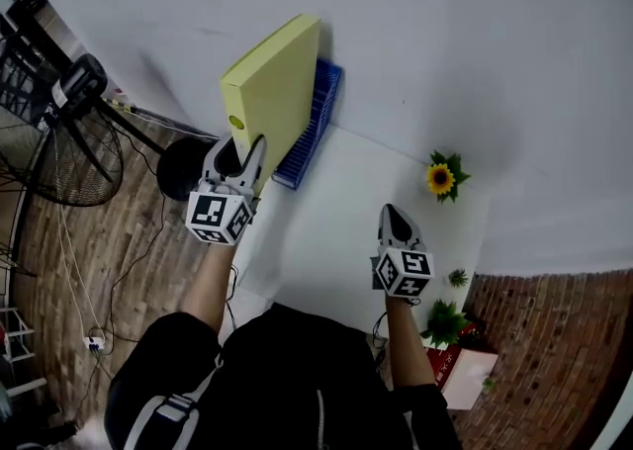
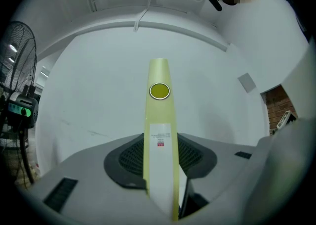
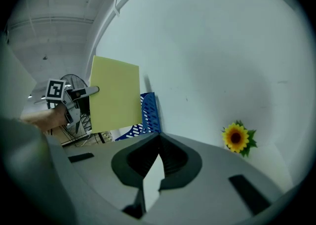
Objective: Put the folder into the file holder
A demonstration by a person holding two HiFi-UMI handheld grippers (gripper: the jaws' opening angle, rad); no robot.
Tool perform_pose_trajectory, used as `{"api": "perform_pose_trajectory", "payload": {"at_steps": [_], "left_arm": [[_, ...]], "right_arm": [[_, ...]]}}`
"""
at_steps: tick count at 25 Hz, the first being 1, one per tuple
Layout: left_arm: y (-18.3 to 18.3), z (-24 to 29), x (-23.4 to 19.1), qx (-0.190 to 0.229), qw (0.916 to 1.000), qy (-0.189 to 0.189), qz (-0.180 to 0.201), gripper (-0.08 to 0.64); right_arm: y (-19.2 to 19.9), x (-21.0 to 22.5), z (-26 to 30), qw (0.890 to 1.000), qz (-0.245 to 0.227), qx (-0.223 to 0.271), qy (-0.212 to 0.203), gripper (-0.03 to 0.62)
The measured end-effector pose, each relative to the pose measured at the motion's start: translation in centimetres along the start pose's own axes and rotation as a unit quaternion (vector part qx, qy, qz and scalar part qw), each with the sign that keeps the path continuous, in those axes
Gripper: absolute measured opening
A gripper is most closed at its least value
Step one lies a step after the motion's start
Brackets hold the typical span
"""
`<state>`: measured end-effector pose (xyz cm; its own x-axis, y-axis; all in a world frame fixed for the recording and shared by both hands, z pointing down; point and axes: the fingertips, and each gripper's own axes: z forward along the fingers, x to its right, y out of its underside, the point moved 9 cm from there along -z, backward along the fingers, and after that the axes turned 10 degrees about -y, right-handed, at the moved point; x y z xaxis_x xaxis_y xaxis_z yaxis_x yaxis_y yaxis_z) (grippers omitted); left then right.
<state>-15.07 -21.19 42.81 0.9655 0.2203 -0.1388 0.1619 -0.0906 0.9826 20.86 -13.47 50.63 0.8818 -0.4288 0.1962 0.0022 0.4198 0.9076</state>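
Left gripper (image 1: 241, 153) fingers are gripping one folder (image 1: 272, 82) beside one file holder (image 1: 315, 127). Right gripper (image 1: 392, 214) fingers are hovering closed, empty, near one sunflower (image 1: 441, 179).

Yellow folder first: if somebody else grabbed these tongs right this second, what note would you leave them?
Left tongs: shut on the spine of the yellow folder, holding it upright in the air.
Right tongs: shut, empty, over the white table.
The blue file holder stands at the table's far corner against the wall, just beyond the folder.
Done: folder gripped and lifted, close beside the holder.
Left: lower the folder into the holder, then let go.
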Motion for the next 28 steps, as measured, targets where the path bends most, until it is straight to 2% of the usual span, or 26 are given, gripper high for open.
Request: {"api": "perform_pose_trajectory", "payload": {"at_steps": [8,21,24,28], "left_arm": [[1.1,2.3,1.1,0.002,1.0000,-0.009,-0.003,0.189],[3.9,4.2,2.0,-0.008,0.9997,-0.019,0.012,0.189],[4.2,4.4,2.1,-0.020,0.9995,-0.018,0.013,0.190],[4.1,4.9,2.3,-0.061,0.9978,-0.018,0.021,0.196]], "right_arm": [[-0.4,1.1,0.5,1.000,-0.002,-0.009,-0.002,0.005],[0.8,3.6,-1.3,0.999,0.014,-0.011,0.030,0.005],[1.1,3.8,-1.4,0.999,0.016,-0.015,0.030,0.005],[1.4,3.7,-1.4,0.999,0.016,-0.019,0.027,0.005]]}}
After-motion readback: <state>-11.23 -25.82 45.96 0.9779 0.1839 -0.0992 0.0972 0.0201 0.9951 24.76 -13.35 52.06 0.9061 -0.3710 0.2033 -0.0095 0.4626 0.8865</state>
